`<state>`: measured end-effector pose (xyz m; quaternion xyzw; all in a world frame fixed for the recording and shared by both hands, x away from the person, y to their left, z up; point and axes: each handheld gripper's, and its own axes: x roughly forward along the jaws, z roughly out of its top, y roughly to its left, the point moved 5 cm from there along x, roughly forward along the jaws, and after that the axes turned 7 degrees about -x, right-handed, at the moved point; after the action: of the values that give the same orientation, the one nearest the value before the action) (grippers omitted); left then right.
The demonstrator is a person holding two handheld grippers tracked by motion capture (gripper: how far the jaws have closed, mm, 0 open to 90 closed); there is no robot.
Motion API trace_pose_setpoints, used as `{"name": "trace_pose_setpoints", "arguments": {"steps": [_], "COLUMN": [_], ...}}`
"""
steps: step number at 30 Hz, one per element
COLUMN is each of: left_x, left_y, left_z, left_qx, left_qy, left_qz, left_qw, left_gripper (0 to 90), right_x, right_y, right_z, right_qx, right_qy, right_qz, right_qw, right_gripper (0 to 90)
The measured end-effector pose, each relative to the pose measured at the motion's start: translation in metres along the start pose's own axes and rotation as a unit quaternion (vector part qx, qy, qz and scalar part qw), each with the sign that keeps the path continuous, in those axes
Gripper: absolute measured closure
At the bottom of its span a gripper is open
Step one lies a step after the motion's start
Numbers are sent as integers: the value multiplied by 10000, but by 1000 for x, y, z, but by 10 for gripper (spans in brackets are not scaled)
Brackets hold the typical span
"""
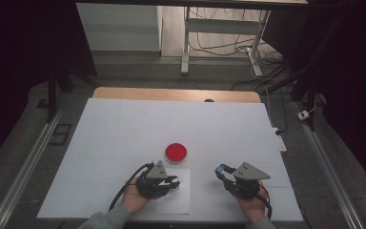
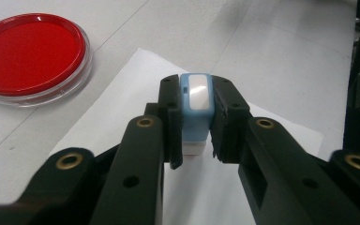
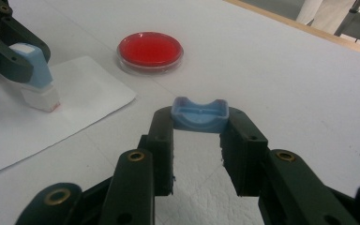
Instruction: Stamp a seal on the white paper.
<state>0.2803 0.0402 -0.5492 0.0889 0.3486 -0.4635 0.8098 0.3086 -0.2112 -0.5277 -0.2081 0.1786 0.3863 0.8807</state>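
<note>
The cap is already off: the right hand-held gripper (image 3: pixel 199 136) clamps the blue cap (image 3: pixel 199 115) above the bench (image 1: pixel 124 124). The left hand-held gripper (image 2: pixel 196 119) grips the blue stamp (image 2: pixel 196 112), its white base down on the paper sheet (image 2: pixel 136 89) beside the red ink pad (image 2: pixel 30 51); whether it has printed, I cannot tell.
</note>
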Motion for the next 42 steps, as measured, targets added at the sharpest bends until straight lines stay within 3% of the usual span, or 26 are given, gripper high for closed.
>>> {"name": "trace_pose_setpoints", "arguments": {"steps": [13,17,28,42], "left_x": [3,3,3,3], "left_y": [-3,-6,-5,-5], "left_z": [-2,-2,-2,-2], "left_qx": [156,279,194,230], "left_qy": [183,223,276,307], "left_qz": [142,278,192,224], "left_qw": [9996,9990,9992,9990], "left_gripper": [763,764,766,766], "right_x": [0,0,0,0], "right_y": [0,0,1,1], "right_z": [0,0,1,1], "right_qx": [-7,-10,-20,-14], "right_qy": [-4,-6,-1,-8], "right_qz": [0,-1,6,-6], "right_qw": [10000,10000,10000,10000], "right_gripper": [656,656,656,656]}}
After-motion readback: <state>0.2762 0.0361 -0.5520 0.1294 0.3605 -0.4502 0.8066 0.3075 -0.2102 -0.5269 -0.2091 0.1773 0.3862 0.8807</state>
